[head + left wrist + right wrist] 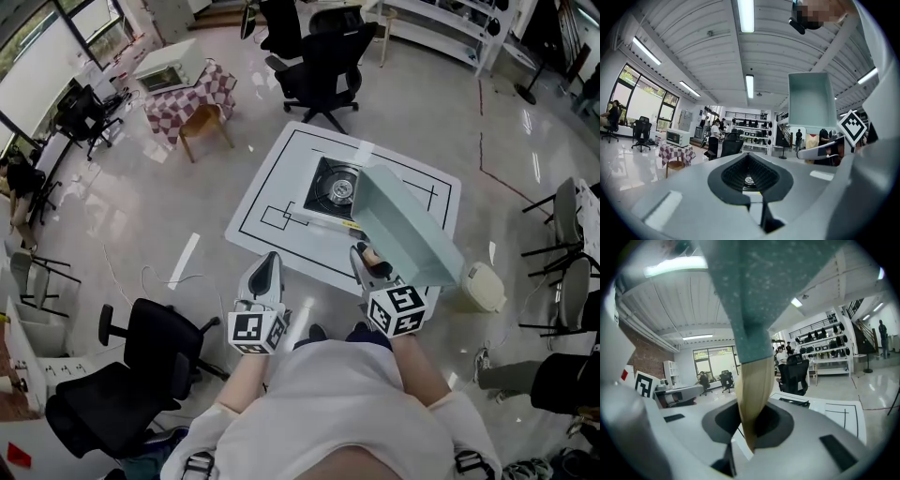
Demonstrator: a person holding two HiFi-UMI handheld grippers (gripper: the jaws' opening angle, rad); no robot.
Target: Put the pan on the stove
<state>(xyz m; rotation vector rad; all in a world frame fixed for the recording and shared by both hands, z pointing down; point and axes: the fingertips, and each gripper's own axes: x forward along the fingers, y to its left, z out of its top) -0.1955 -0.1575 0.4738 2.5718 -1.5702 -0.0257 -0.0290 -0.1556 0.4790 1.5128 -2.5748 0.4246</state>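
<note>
Holding the pan [405, 223] above the table [279, 187], near the stove [336, 186].
Right gripper [368, 260] clenched its handle [752, 390] for carrying; left gripper [269, 268] was closed, empty.

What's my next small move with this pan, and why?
Probably carry the pan left and forward until it is over the stove: the right gripper clamps its wooden handle, holding it raised beside the stove, whose burner is bare.
</note>
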